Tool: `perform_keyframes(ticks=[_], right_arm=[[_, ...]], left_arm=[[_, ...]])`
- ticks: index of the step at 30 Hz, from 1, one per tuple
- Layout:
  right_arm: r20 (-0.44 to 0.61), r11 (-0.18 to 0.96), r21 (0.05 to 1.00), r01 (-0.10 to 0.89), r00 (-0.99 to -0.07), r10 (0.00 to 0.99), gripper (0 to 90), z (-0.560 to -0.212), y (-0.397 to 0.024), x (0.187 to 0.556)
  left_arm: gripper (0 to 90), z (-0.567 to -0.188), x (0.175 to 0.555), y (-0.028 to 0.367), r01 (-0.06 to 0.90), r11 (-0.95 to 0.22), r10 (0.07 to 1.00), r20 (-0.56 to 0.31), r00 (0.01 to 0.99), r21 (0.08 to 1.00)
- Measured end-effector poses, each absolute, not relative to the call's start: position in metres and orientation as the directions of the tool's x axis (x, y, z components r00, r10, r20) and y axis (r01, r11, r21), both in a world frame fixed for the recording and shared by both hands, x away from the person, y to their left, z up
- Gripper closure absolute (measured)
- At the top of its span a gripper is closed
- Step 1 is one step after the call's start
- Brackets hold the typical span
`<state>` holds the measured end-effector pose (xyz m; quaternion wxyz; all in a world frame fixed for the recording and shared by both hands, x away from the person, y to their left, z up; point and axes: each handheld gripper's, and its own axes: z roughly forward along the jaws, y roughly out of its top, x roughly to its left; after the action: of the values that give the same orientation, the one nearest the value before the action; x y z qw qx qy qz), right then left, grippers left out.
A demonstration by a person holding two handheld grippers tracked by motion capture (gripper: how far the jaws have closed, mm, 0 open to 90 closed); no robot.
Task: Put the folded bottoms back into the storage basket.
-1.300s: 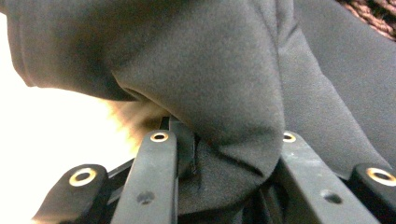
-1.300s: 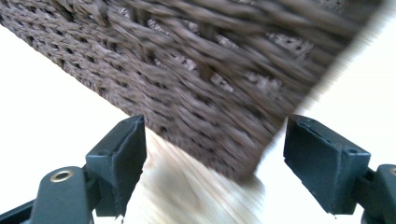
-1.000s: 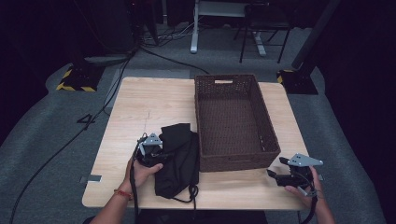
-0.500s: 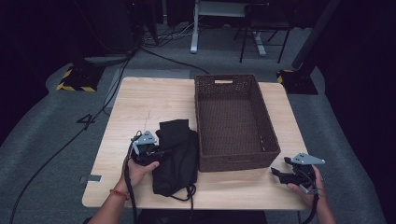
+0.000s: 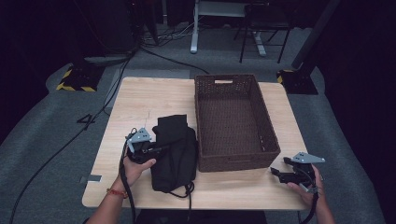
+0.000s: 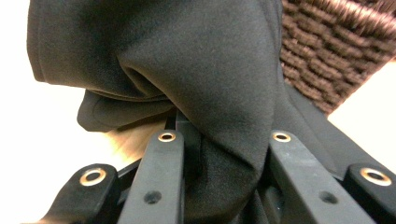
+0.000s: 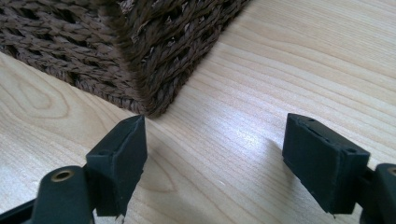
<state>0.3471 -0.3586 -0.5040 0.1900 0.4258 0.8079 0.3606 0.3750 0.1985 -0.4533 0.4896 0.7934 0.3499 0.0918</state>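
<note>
- Work surface: rectangular light-wood table (image 5: 140, 100), seen from above against a grey carpeted floor.
- Item 1: black folded cloth garment with a drawstring cord (image 5: 175, 149). It lies on the near left part of the table, just beside the basket's left wall. The left gripper view shows its fabric (image 6: 201, 70) bunched into a ridge that runs down between the jaws, its near edge raised off the wood.
- Item 2: dark-brown woven wicker basket, rectangular, with a cut-out handle at the far end (image 5: 205, 126). It stands upright on the right half of the table with nothing visible inside.
- Tool A: left gripper (image 5: 156, 149), held in the person's left hand at the garment's left edge. Its jaws are clamped tight on a fold of the black cloth.
- Tool B: right gripper (image 5: 276, 172), held off the table's near right corner, close to the basket's near right corner (image 7: 149, 88). Its jaws stand wide apart with bare wood between them, touching nothing.
- Step in hand, as judged: the garment is pinched and the lift is just starting; its likely destination is the basket.
- Next move, as judged: raise the garment high enough to clear the basket's rim, carry it rightward over the wall and lower it inside. The cloth is limp and will hang and trail, cord included, so the free gripper may need to take a second edge.
</note>
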Motion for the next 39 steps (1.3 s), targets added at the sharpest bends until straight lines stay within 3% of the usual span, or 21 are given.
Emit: perform_keyframes(ticks=[39], right_arm=[[-0.001, 0.373, 0.745, 0.553, -0.558, 0.83, 23.9, -0.504, -0.359, 0.346]], left_arm=[[77.1, -0.36, 0.388, 0.216, 0.341, -0.177, 0.657, -0.147, 0.739, 0.923]])
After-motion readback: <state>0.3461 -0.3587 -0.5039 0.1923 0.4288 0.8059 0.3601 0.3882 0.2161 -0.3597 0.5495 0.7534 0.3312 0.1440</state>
